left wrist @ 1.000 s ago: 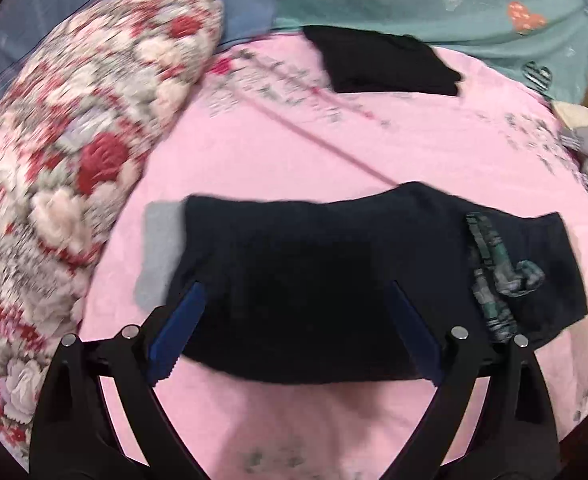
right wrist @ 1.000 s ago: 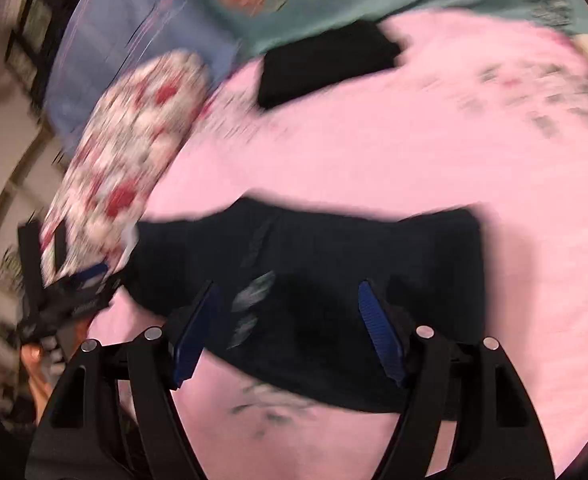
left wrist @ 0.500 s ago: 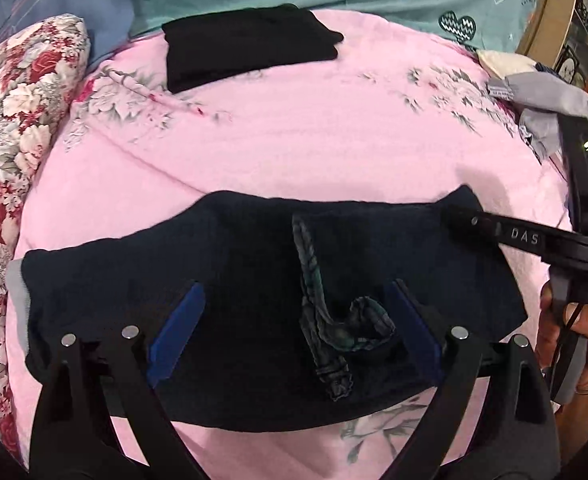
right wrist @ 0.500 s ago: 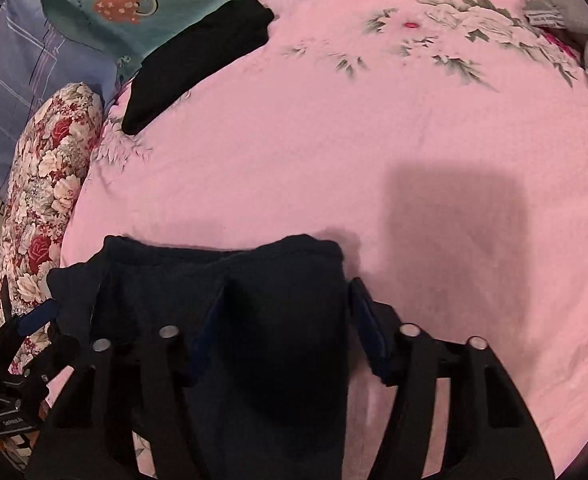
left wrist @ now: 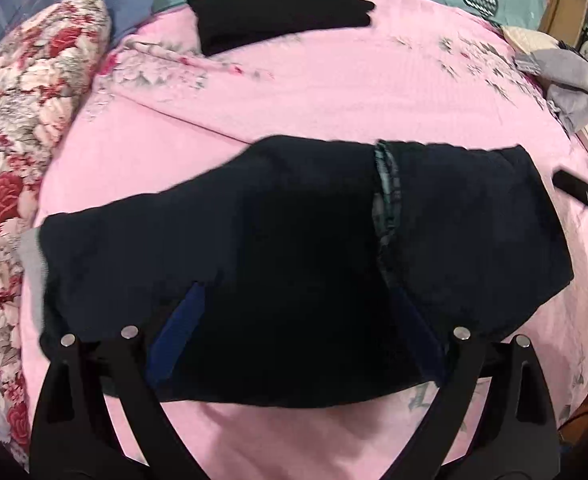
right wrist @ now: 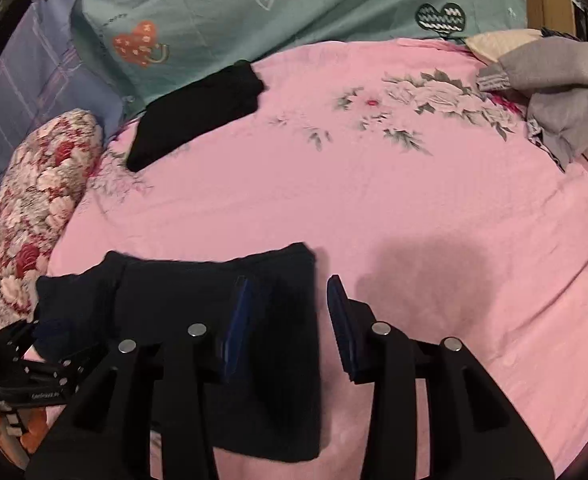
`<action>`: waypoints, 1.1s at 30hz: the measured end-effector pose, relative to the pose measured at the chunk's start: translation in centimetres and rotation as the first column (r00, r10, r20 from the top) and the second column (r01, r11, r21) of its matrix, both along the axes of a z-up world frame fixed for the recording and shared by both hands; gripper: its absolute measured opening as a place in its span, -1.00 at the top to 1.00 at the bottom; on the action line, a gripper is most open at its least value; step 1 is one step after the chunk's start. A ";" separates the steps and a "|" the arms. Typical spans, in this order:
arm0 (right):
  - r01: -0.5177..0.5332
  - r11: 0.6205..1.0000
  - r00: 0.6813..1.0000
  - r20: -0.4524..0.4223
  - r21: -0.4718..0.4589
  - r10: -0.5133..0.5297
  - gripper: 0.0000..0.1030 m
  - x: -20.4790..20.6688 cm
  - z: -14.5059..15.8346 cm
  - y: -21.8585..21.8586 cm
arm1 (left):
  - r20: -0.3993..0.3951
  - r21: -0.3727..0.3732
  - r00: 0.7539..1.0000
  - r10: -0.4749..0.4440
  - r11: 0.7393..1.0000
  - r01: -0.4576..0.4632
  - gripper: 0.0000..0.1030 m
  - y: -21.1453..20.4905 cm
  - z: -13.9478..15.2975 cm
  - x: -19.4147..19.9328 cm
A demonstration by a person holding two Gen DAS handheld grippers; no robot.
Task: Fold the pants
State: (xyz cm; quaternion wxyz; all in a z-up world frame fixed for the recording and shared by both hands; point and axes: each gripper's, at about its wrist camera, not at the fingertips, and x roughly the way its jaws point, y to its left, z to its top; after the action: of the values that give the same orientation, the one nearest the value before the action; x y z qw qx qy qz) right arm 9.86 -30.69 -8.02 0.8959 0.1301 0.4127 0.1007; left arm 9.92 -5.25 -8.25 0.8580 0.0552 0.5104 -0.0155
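Observation:
Dark navy pants (left wrist: 294,248) lie folded across the pink bedsheet (left wrist: 334,92), with a green patterned drawstring (left wrist: 388,192) on top. My left gripper (left wrist: 294,312) is open, its blue-padded fingers (left wrist: 178,332) spread just above the pants' near edge. In the right wrist view the pants (right wrist: 198,300) show at the lower left. My right gripper (right wrist: 290,312) is open and straddles the pants' right edge, with nothing pinched. The right gripper's black body (left wrist: 586,196) shows at the right edge of the left wrist view.
A folded black garment (left wrist: 278,12) (right wrist: 198,116) lies at the back of the bed. A floral pillow (left wrist: 22,120) lies on the left. Grey clothes (right wrist: 554,88) are piled at the right edge. A teal patterned cloth (right wrist: 274,12) runs along the back.
The right gripper has narrowed its opening over the pants' right edge. The left wrist view has shifted, and the drawstring now lies straighter and further right in it.

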 end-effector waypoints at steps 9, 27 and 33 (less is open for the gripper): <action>-0.036 0.992 0.990 -0.138 -0.124 0.018 0.21 -2.8 -3.7 1.7 | -0.021 -0.052 0.999 -0.024 0.998 0.023 -0.82 -1.9 -0.8 0.8; -0.098 0.992 0.995 -0.030 -0.074 0.096 -0.13 -4.8 -0.5 5.2 | -0.009 -0.283 0.950 0.312 0.911 -0.302 -0.88 15.4 3.3 -6.6; -0.108 0.994 0.994 -0.023 0.005 0.109 -0.13 -4.6 -0.2 6.3 | -0.140 -0.388 0.894 0.426 0.807 -0.445 -0.71 21.0 -0.1 -7.5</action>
State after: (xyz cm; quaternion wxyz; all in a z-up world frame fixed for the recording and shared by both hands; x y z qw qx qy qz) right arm 5.22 -24.37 -8.23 0.8839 0.1102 0.4296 0.1483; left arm 2.37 15.74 -8.40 0.8186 -0.2447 0.5144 0.0736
